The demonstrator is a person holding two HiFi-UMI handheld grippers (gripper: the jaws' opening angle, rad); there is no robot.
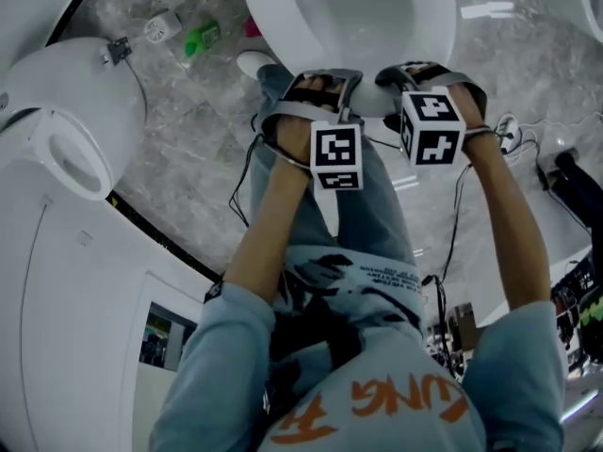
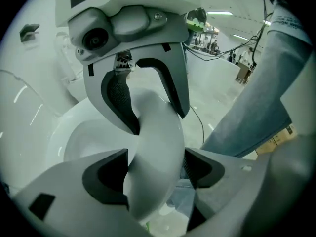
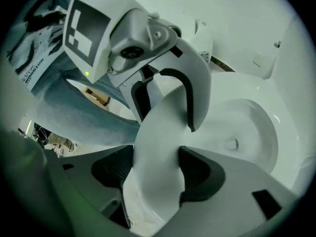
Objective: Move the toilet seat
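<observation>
The white toilet seat (image 1: 436, 28) tops the bowl at the upper middle of the head view. Both grippers sit side by side on its near rim. My left gripper (image 1: 323, 81) has the seat's rim (image 2: 155, 162) between its jaws, and its pads (image 2: 109, 174) stand just off the rim. On the same rim (image 3: 155, 167), just to the right, my right gripper (image 1: 416, 72) is shut, with a pad (image 3: 195, 172) against each face. Each gripper view shows the other gripper ahead: the right (image 2: 157, 117), the left (image 3: 165, 120). The bowl (image 3: 242, 132) lies beyond.
A second white toilet (image 1: 66, 139) stands at the left on the marble floor (image 1: 188, 130). A floor drain (image 1: 162, 28) and a green bottle (image 1: 201, 38) lie beside the bowl. Cables (image 1: 509, 135) and black gear (image 1: 575, 186) are at the right. The person's jeans-clad leg (image 1: 367, 205) is below the grippers.
</observation>
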